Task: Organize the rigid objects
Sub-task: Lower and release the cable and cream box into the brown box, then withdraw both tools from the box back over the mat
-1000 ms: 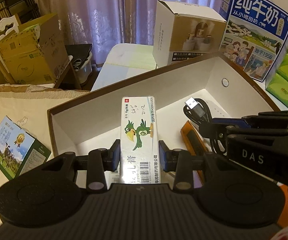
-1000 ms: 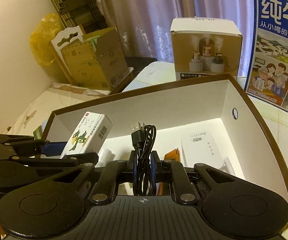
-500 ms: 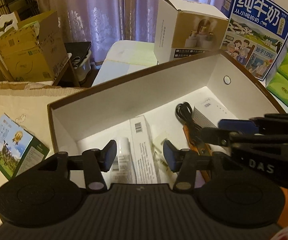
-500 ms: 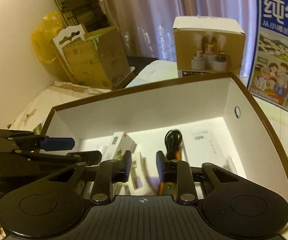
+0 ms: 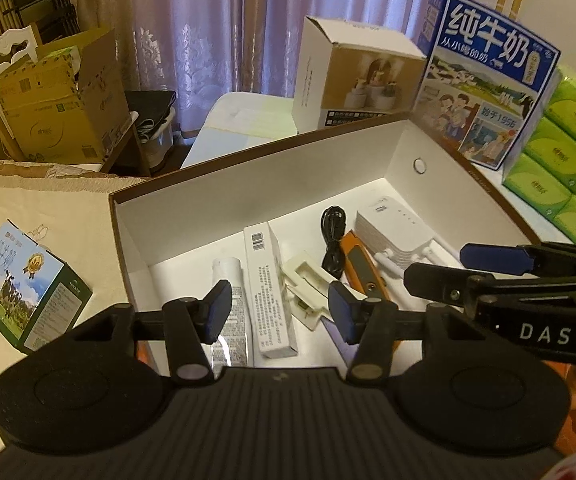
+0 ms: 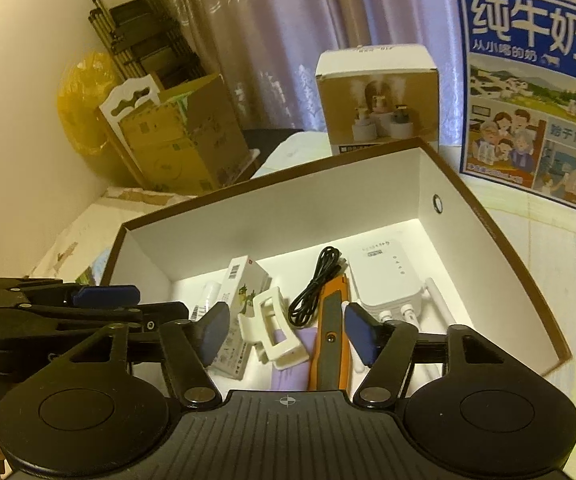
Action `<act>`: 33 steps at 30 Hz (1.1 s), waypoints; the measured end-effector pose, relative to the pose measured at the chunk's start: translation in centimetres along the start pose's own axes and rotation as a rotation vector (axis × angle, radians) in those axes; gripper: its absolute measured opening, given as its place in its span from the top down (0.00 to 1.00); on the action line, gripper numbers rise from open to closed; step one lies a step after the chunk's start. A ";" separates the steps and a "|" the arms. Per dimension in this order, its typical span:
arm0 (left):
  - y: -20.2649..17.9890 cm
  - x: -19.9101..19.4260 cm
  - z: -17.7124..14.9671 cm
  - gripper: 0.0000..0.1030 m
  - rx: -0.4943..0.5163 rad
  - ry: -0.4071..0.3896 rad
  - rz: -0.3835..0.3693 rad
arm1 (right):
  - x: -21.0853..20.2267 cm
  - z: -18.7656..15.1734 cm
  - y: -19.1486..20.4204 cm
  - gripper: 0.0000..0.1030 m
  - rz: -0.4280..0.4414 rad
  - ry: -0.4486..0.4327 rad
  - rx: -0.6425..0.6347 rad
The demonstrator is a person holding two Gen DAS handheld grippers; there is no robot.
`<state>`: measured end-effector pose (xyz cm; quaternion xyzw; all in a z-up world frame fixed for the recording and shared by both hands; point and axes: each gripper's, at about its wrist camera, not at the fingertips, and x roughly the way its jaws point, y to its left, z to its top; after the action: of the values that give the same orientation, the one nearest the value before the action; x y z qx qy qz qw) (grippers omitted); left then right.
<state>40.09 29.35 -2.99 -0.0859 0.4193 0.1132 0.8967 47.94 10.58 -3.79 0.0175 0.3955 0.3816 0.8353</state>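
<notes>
The left gripper (image 5: pixel 278 308) has its jaws spread wide and holds nothing. Between and just ahead of its jaws, on the floor of the brown-edged box (image 5: pixel 248 188), lies the white carton (image 5: pixel 268 288) with a barcode on its far end. Just left of the carton, partly behind the left jaw, lies a white tube (image 5: pixel 228 276). Toward the right jaw sits a white clip (image 5: pixel 301 280).

The right gripper (image 6: pixel 286 330) is also wide open and empty — its jaws hang over the near part of the same box. Between them lie the white clip (image 6: pixel 274 330) and the orange utility knife (image 6: pixel 329 336). A coiled black cable (image 6: pixel 315 286) lies ahead of the gap, touching the knife. Beyond the right jaw rests a white router (image 6: pixel 387 276) with its antennas pointing to the near side. The carton (image 6: pixel 244 292) lies just ahead of the left jaw — its parrot picture faces this camera.
</notes>
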 end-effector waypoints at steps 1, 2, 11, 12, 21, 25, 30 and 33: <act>0.0 -0.4 -0.1 0.49 -0.003 -0.004 -0.001 | -0.4 -0.2 0.1 0.38 -0.002 -0.004 0.003; -0.1 -0.9 -0.3 0.48 -0.005 -0.010 -0.003 | -0.8 -0.3 0.2 0.37 -0.004 -0.007 0.005; -1.2 -4.4 -2.0 0.48 0.000 -0.037 -0.028 | -4.4 -1.9 0.6 0.35 -0.019 -0.032 0.038; -1.4 -4.9 -2.2 0.48 0.000 -0.039 -0.031 | -4.8 -2.1 0.6 0.35 -0.020 -0.034 0.043; -2.9 -7.7 -4.6 0.48 0.018 -0.045 -0.055 | -8.2 -4.7 0.8 0.35 -0.033 -0.043 0.068; -3.6 -8.7 -5.7 0.48 0.026 -0.044 -0.066 | -9.8 -5.8 0.8 0.35 -0.040 -0.050 0.077; -4.6 -9.9 -7.1 0.48 0.038 -0.040 -0.081 | -11.6 -7.2 0.8 0.35 -0.046 -0.055 0.091; -5.2 -10.5 -8.1 0.48 0.044 -0.035 -0.087 | -12.6 -8.1 0.8 0.35 -0.045 -0.054 0.096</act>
<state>29.05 20.97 0.33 -0.0822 0.4018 0.0660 0.9096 36.99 0.70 -0.97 0.0588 0.3907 0.3428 0.8523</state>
